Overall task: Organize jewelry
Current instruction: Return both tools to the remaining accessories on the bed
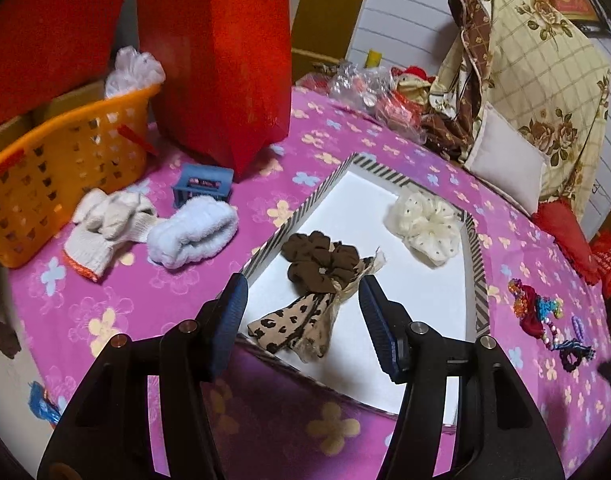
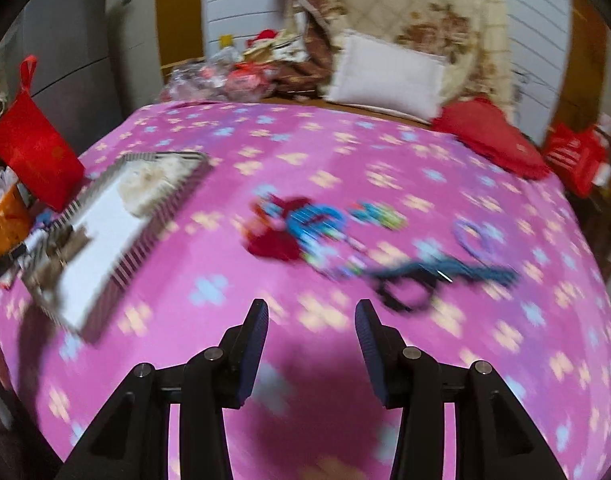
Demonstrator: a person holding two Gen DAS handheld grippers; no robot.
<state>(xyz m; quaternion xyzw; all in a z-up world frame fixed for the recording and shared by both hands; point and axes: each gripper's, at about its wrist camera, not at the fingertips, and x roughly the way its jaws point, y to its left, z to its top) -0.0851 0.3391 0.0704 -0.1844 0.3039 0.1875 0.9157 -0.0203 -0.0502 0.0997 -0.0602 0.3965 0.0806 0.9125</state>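
A shallow white tray with a striped rim [image 1: 478, 276] lies on the pink flowered cloth. In it are a brown scrunchie [image 1: 319, 258], a leopard-print hair tie [image 1: 295, 322] and a cream dotted scrunchie [image 1: 425, 222]. My left gripper [image 1: 303, 290] is open and empty, just above the leopard tie. A pile of beaded jewelry and hair ties [image 1: 545, 316] lies right of the tray. In the blurred right wrist view my right gripper [image 2: 311, 312] is open and empty, in front of that pile [image 2: 301, 224], near a dark hair tie [image 2: 421, 276] and a purple ring [image 2: 471, 236]. The tray [image 2: 161, 222] is at left.
An orange basket [image 1: 61, 168], a red bag [image 1: 225, 60], a small blue crate [image 1: 201, 184], white gloves [image 1: 105, 220] and a white rolled towel [image 1: 193, 230] lie left of the tray. A floral pillow [image 1: 537, 80] and plastic wrappers [image 1: 365, 84] stand at the back.
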